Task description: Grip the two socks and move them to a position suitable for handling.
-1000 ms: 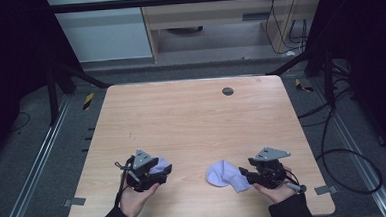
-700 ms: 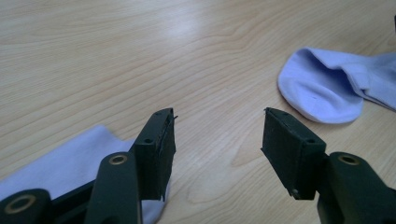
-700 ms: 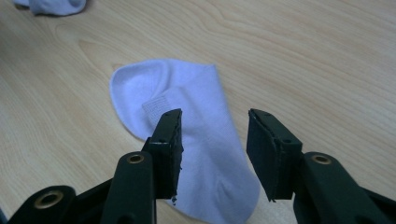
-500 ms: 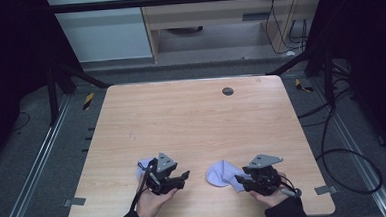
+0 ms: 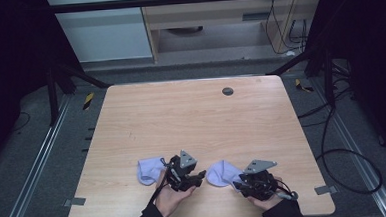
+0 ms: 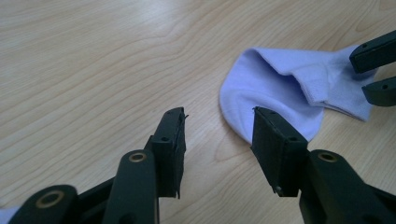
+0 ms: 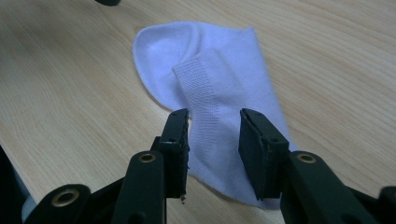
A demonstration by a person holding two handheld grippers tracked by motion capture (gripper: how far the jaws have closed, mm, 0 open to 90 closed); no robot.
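The left tongs (image 6: 217, 135) gape wide over bare wood, holding nothing, just beside the toe of a pale sock (image 6: 289, 93). The right tongs (image 7: 214, 133) hang parted over that sock's ribbed cuff. A second sock (image 5: 149, 170) lies left on the table (image 5: 181, 119)

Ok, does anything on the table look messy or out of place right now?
Only mildly: the two lilac socks lie apart instead of paired. The right sock has its ribbed cuff folded back over itself, and the left sock sits crumpled behind the left gripper. Nothing looks spilled or damaged.
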